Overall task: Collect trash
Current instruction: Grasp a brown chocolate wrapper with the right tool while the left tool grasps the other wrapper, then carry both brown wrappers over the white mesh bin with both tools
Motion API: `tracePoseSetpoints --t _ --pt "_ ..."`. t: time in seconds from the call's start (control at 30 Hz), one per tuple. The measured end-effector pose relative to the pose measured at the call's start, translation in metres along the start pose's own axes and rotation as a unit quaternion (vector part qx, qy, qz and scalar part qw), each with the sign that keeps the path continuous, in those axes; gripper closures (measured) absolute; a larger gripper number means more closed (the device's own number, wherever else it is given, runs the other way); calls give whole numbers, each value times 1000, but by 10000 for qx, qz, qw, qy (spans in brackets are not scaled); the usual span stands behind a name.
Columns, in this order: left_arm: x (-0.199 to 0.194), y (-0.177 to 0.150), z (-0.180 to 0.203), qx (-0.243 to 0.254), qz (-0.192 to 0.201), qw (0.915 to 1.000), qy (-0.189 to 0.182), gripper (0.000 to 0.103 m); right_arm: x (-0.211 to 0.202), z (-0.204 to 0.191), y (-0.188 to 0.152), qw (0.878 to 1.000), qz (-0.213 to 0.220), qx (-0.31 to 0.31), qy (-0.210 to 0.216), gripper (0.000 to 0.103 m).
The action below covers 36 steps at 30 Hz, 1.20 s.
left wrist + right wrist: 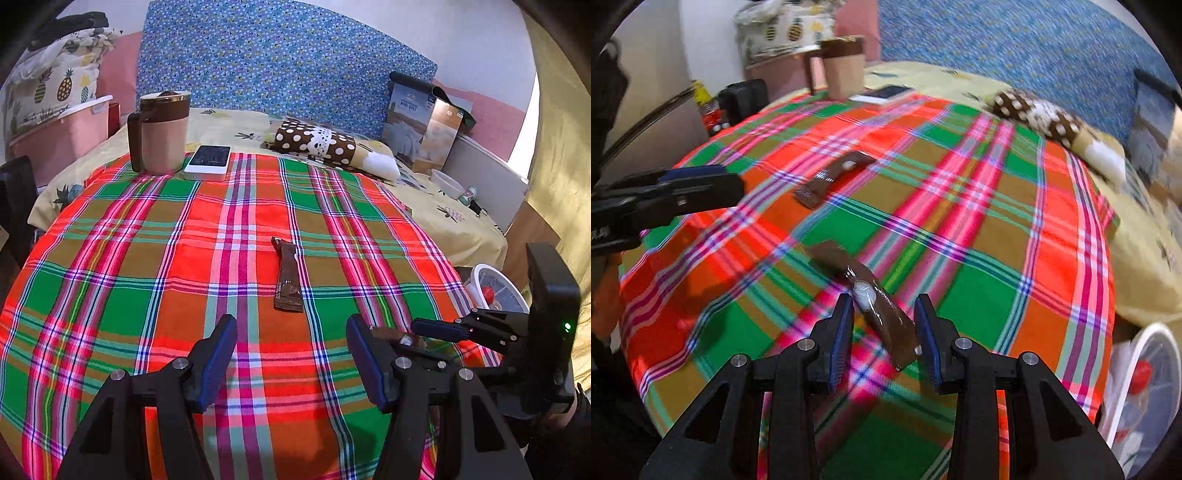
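Note:
A brown snack wrapper [288,280] lies flat on the plaid cloth [147,277], just beyond my left gripper [290,343], which stands open and empty above the cloth. The same wrapper [831,177] shows far left in the right wrist view, near the left gripper [683,188]. My right gripper [885,317] is shut on a second brown wrapper [886,317], which sits slantwise between its blue pads and sticks out ahead. In the left wrist view the right gripper [424,332] hovers at the cloth's right edge with that wrapper [399,338] in it.
A white bin [496,291] with a liner and a red item inside stands off the bed's right edge, also seen as bin [1145,387]. At the back are a brown-and-pink mug [162,133], a white device [208,160], a polka-dot pillow [317,144] and a cardboard box [421,125].

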<state>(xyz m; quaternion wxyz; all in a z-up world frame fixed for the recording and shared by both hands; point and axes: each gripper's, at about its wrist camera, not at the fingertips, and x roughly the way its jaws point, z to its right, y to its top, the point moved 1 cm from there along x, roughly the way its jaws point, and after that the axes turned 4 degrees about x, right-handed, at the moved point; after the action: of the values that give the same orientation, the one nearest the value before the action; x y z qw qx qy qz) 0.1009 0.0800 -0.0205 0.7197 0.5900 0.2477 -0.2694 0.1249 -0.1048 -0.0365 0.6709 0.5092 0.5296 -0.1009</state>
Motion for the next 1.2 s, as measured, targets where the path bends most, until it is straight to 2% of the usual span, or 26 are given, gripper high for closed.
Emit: tracePoseSetpoints --t 0.07,0.1,0.13,0.53,0.57,0.63,0.73,0.83,1.03,1.2 --pt "4 2 0 15 -14 10000 -25 41 -5 8 -3 9996 40 280 47 75" --pt "7 3 0 21 -25 10000 -42 41 -7 9 -5 9993 59 358 44 87" --pt "10 4 0 23 -40 10000 -48 41 -9 11 -7 9991 78 427 19 92" --pt "58 21 6 68 -326 9994 -15 42 -25 24 -8 9950 380 921 3 93" --pt "63 22 6 68 -348 9994 22 43 -26 26 -9 9946 395 963 -4 93" --pt "72 23 6 74 -462 9988 124 59 -24 29 -7 9940 398 1014 -8 93" --pt "83 25 7 106 -545 9982 229 68 -23 34 -7 9929 421 1108 -37 93" --pt "87 27 8 173 -557 9979 272 83 -23 38 -7 9917 474 1195 -64 93" --pt "79 24 14 239 -512 9981 236 84 -31 43 -9 9897 616 1289 -87 93" --pt "62 19 27 314 -401 9987 49 84 -40 48 -13 9871 747 1405 -168 93"
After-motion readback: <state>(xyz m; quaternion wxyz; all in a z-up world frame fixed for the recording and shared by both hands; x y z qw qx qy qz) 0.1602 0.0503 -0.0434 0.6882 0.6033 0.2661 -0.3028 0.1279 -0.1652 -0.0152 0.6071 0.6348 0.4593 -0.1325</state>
